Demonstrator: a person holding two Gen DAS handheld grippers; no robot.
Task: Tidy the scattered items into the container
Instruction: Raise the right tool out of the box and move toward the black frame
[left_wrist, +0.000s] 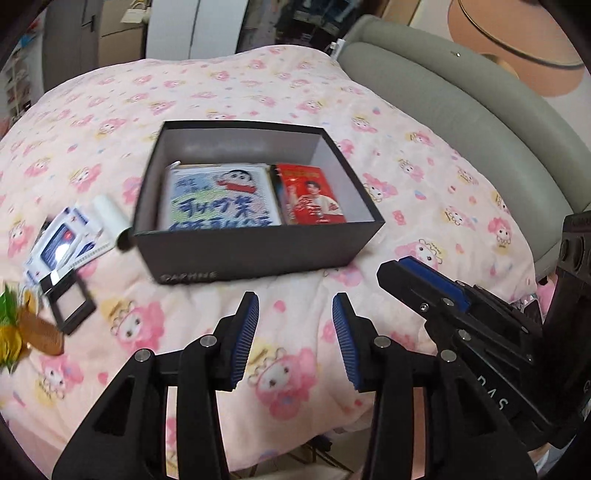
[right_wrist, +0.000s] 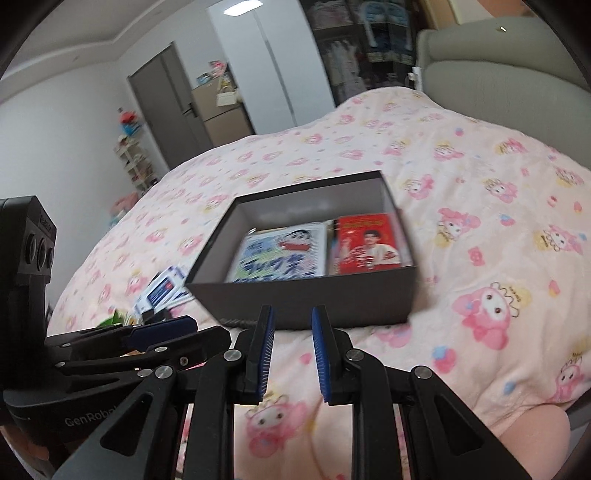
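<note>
So the dark grey open cardboard box (left_wrist: 258, 236) sits mid-frame on the pink cartoon-print blanket (left_wrist: 295, 332), and it's already got a blue-and-white cartoon-covered booklet (left_wrist: 221, 199) plus a red printed packet (left_wrist: 312, 195) lying flat side by side inside. Still outside it — at the left edge of the left wrist view — there's a little heap: blue-and-white sachets (left_wrist: 59, 247), a white tube (left_wrist: 109, 218) right up against the box's left wall, a small black square frame (left_wrist: 70, 306), a brown comb (left_wrist: 40, 332) and some green-and-gold wrappers (left_wrist: 9, 325).

The left gripper (left_wrist: 295, 339) is spread with nothing between its pads; the right gripper (right_wrist: 293, 354) is parted a bit less, also holding nothing. Both hang low in frame, short of the box.

My guess: mid-sort, between pickups. The next move probably means swinging toward that heap at the left and pinching one piece — the flat sachets look fiddly on soft bedding.
</note>
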